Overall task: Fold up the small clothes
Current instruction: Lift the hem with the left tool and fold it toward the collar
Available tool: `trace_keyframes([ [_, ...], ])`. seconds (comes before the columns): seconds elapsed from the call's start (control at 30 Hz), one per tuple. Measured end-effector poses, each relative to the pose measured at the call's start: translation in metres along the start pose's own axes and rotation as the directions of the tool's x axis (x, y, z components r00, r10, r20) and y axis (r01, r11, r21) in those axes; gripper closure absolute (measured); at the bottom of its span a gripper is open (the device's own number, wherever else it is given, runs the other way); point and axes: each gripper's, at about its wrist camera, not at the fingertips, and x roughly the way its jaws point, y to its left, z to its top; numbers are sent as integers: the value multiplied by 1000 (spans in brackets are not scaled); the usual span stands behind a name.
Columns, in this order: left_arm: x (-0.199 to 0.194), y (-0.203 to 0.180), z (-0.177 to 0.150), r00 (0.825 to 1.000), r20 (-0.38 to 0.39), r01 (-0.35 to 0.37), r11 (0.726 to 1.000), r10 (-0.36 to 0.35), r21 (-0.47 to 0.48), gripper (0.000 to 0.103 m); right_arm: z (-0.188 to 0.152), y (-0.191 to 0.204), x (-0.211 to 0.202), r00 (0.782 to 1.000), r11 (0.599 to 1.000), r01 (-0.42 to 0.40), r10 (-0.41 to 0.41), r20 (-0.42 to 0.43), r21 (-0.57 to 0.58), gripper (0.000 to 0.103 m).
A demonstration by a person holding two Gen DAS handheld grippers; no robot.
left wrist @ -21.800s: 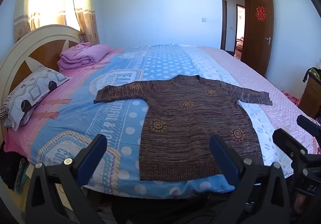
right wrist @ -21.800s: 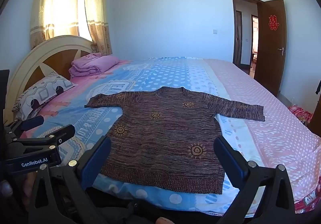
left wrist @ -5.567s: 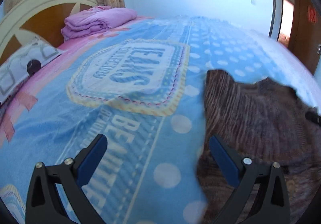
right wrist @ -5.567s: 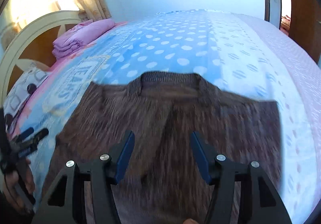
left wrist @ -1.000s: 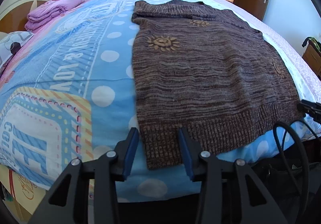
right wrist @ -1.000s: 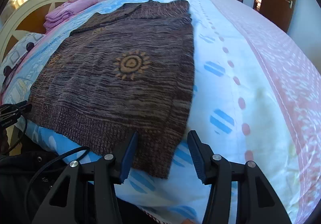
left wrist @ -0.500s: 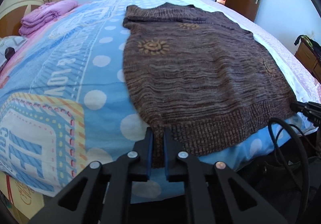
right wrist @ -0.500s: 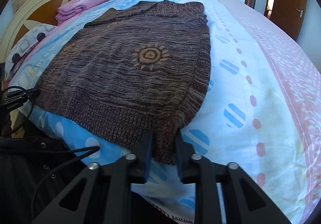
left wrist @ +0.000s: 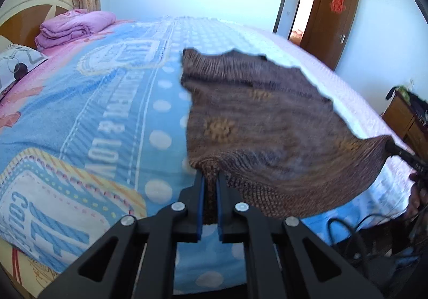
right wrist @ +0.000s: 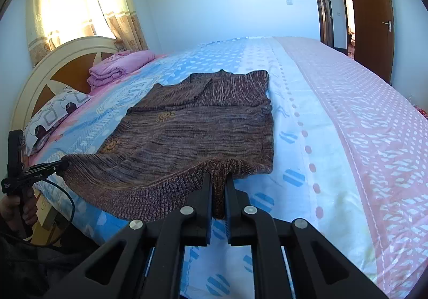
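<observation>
Item: brown knitted sweater [right wrist: 198, 125], sleeves already folded in, lying on the bed [right wrist: 347, 117]; collar end at 12 o'clock in the right wrist view, hem at 6 o'clock.
Change: a second ago both hand-held grippers stood open astride the hem corners with the hem flat on the bed; their jaws have just been closing, and the hem is now raised off the bed and sags between the two corners.
Meaning for task: judged as the start of the bottom-to-top fold; the hem probably goes next toward the collar.
Left hand-held gripper [left wrist: 210, 186]: narrow, pads pinched on the left hem corner, ribbed knit between them.
Right hand-held gripper [right wrist: 218, 186]: narrow, pads pinched on the right hem corner; seen also at 3 o'clock in the left wrist view.
Upper half of sweater: flat on the bed.
Also present: folded pink blanket [right wrist: 120, 68] at 10 o'clock by the headboard [right wrist: 53, 58]; patterned pillow [right wrist: 53, 117] at 9 o'clock.
Risk: knit may slip if the corners rise unevenly.
</observation>
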Motion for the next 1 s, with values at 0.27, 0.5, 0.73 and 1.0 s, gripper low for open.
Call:
trace_keyframes([
  [0.27,-16,-10,46,993,112,23,1000,-26,20,95,45,2,-16,993,1000,-5,8,121,-23,96],
  [0.5,-10,-3,76,986,164,32,999,-30,-7,95,80,-6,-18,980,1000,-15,17,197,-10,96],
  [0.73,11,0,119,978,205,33,999,-25,-37,95,118,-12,3,971,1000,-20,21,239,-8,96],
  [1.0,47,0,172,975,223,-2,998,18,-71,95,161,-28,35,971,1000,-11,12,237,-3,96],
])
